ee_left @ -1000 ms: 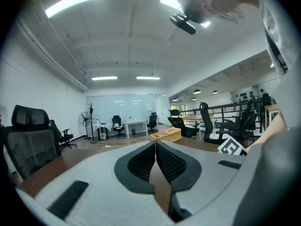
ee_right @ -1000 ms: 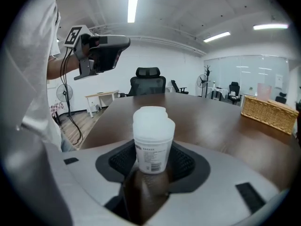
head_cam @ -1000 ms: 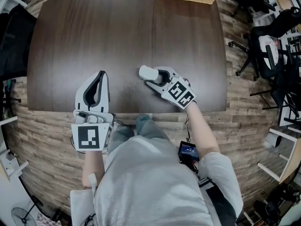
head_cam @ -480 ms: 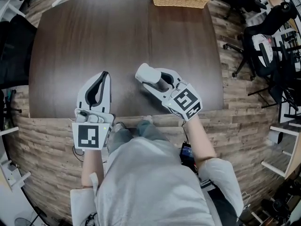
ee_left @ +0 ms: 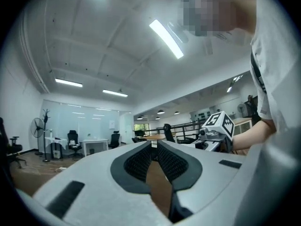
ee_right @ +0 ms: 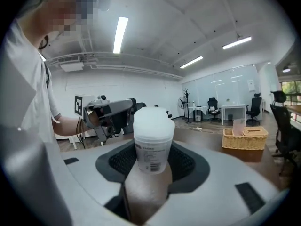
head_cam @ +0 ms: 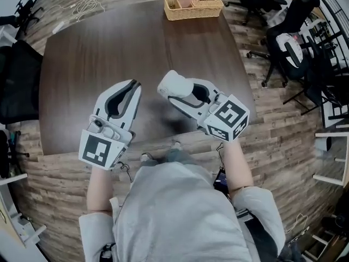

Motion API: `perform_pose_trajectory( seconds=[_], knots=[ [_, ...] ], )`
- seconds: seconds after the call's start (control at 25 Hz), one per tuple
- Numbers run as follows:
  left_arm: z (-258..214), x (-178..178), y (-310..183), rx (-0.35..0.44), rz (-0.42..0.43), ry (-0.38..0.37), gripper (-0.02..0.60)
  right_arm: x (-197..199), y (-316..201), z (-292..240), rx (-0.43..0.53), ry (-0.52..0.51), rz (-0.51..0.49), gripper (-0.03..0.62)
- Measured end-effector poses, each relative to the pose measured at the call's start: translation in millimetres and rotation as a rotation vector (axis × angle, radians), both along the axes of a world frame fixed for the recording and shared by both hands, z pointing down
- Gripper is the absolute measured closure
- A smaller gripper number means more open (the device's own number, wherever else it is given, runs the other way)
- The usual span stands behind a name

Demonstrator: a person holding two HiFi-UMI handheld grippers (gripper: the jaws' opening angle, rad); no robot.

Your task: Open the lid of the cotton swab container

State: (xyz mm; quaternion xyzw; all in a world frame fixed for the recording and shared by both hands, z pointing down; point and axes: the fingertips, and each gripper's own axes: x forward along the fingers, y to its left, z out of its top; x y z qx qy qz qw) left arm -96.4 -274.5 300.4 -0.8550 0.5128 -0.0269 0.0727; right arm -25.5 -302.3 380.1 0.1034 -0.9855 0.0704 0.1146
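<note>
**Operator:** What is established from the head view?

**Inspector:** The cotton swab container (head_cam: 174, 83) is held clear of the table (head_cam: 82, 64) between the widely spread jaws of the right gripper (head_cam: 181, 90). The left gripper (head_cam: 132, 86) is carried just beside it, not touching.

**Operator:** And from the left gripper view?

**Inspector:** The jaws are seen pressed together, and nothing is gripped.

**Operator:** And from the right gripper view?

**Inspector:** The lower body is clamped between the jaws, and the lid (ee_right: 151, 121) is left exposed beyond their tips. The container is judged light, stiff and smooth, so it is liable to slip or twist. The lid rim is recommended as the place to take hold.
</note>
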Motion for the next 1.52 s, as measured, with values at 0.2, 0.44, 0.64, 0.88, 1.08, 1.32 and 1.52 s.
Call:
perform_pose_trajectory(
  seconds=[0.2,0.44,0.64,0.88,1.08,1.32,1.52],
  knots=[
    [-19.1,18.7,13.8,0.003,0.224,-0.039,0.488,-2.1,26.1,-20.5,0.078,0.061,-0.014,0.387],
    [-30.1,41.0,36.8,-0.027,0.481,-0.068,0.413,-8.3,53.4,-36.2,0.124,0.098,-0.03,0.387],
    [-28.5,53.4,60.2,-0.032,0.626,-0.144,0.365,-12.8,77.7,-44.9,0.149,0.101,-0.03,0.388],
    [-26.2,59.1,83.8,-0.031,0.753,-0.199,0.33,-20.4,103.9,-49.4,0.184,0.117,-0.042,0.388],
    [-29.2,64.7,89.6,-0.01,0.81,-0.224,0.331,-20.9,111.2,-54.2,0.209,0.131,-0.054,0.388],
    [-34.8,63.3,103.2,-0.024,0.824,-0.201,0.336,-21.8,124.9,-62.1,0.244,0.118,-0.056,0.39],
    [-37.5,62.3,105.6,-0.093,0.844,-0.157,0.339,-20.1,129.4,-66.8,0.289,0.118,-0.077,0.393]
  ],
)
